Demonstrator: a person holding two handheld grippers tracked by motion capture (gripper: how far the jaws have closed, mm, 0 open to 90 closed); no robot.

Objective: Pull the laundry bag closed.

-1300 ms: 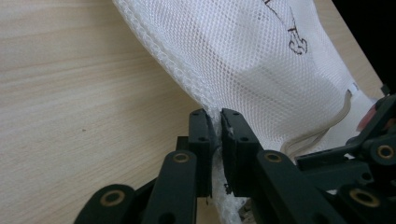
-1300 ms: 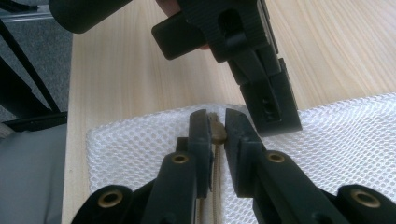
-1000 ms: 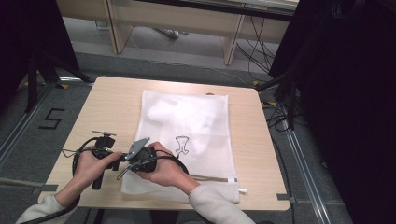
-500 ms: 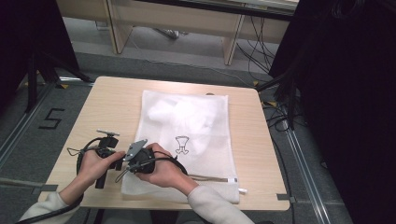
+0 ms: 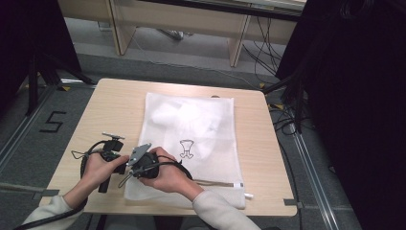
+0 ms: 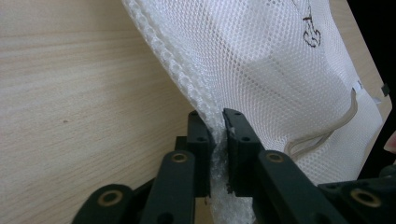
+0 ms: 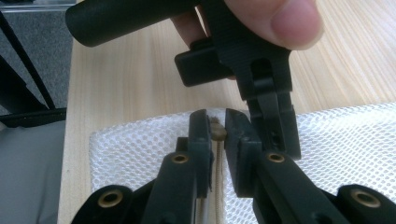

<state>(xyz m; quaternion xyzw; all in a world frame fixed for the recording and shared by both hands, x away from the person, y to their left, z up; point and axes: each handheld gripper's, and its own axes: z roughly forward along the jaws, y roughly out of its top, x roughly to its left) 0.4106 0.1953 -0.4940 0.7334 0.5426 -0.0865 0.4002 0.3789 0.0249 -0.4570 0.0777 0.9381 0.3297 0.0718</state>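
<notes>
A white mesh laundry bag [image 5: 191, 124] lies flat on the wooden table [image 5: 110, 105], with white cloth [image 5: 184, 117] inside and a small dark logo [image 5: 186, 148]. Its zipper [image 5: 215, 182] runs along the near edge. Both hands meet at the bag's near left corner. My left gripper [image 6: 217, 122] is shut on the bag's thick mesh edge [image 6: 187, 79]. My right gripper [image 7: 216, 125] is shut on the tan zipper pull [image 7: 216, 133] at the corner of the mesh [image 7: 135, 144]. Just beyond it stands the left gripper [image 7: 261, 84] under a thumb. From above, the left gripper [image 5: 115, 154] and right gripper [image 5: 141, 165] nearly touch.
Bare table lies left of and beyond the bag. A tape mark "5" [image 5: 53, 122] is on the floor at left. Desk legs [image 5: 237, 45] and cables [image 5: 282, 115] lie behind and to the right of the table. Dark curtains flank both sides.
The left hand and its gripper have edged slightly right, closer to the right gripper. The bag has stayed where it was.
</notes>
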